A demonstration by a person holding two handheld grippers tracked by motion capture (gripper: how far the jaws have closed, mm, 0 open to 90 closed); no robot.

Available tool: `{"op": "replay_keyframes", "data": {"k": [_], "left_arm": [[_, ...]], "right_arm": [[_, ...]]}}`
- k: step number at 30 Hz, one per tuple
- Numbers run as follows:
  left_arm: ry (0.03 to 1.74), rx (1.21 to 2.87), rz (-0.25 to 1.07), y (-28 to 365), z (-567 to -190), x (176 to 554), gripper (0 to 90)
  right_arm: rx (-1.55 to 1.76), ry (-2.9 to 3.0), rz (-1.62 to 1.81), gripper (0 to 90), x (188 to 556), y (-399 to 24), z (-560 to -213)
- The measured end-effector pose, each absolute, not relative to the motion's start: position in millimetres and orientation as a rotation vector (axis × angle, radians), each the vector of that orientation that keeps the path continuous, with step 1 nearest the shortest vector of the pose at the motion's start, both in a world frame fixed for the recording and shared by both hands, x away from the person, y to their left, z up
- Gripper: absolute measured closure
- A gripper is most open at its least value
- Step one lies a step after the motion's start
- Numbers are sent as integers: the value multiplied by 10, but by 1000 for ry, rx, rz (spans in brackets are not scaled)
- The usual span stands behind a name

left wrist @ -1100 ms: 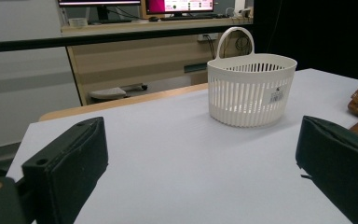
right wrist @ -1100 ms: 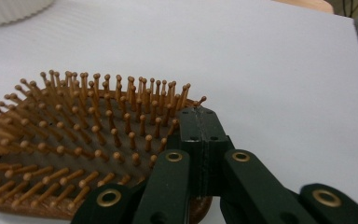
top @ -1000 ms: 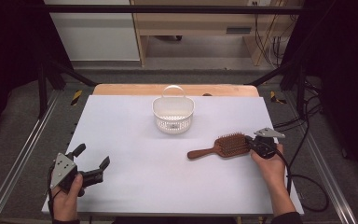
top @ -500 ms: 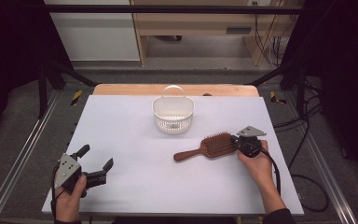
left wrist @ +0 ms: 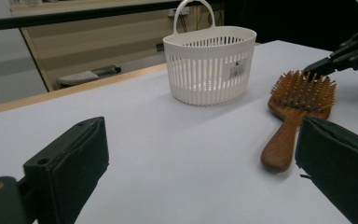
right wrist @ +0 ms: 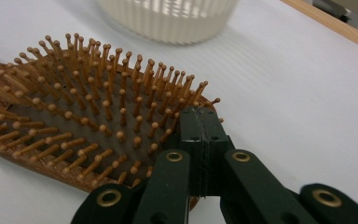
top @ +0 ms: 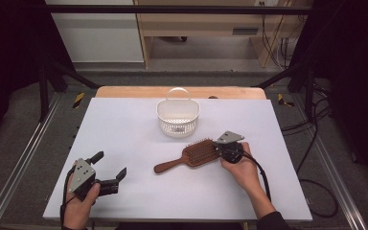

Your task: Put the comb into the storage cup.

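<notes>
With its jaws pressed together, the right gripper [top: 219,149] touches the wooden paddle hairbrush [top: 191,156] lying just before the white basket [top: 178,116], not yet inside; the left gripper [top: 109,168] waits agape.

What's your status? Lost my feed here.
Right gripper shut, tips on hairbrush bristles. Left gripper open, nothing between. Basket beyond brush, path open.

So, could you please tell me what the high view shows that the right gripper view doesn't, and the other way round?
The high view adds the open left tongs at the table's near left, the person's right hand, and the hairbrush handle. The right gripper view adds close detail: the right tongs are shut, pads flush, with the tips at the brush head's rim among its wooden bristles. Both share the brush head, the white basket beyond it and the white table.
</notes>
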State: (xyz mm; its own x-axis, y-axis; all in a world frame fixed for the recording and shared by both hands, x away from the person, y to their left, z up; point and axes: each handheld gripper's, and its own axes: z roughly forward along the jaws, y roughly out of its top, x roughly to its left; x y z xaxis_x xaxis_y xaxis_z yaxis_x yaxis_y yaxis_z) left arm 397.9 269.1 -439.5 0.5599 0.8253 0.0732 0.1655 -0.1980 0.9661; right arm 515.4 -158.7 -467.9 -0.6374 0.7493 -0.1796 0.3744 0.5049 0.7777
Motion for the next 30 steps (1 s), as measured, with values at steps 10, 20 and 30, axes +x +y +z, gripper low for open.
{"op": "replay_keyframes", "data": {"k": [10, 20, 30], "left_arm": [[817, 1767, 709, 2571, -4434, 3989, 34], [822, 1839, 661, 2478, -4484, 4007, 46], [837, 1868, 647, 2471, -4503, 4013, 53]], "right_arm": [[815, 2305, 1031, 900, 5079, -1117, -4684], [721, 2371, 1112, 900, 4917, -613, -4696], [629, 2396, 1157, 900, 4797, -300, -4714]]}}
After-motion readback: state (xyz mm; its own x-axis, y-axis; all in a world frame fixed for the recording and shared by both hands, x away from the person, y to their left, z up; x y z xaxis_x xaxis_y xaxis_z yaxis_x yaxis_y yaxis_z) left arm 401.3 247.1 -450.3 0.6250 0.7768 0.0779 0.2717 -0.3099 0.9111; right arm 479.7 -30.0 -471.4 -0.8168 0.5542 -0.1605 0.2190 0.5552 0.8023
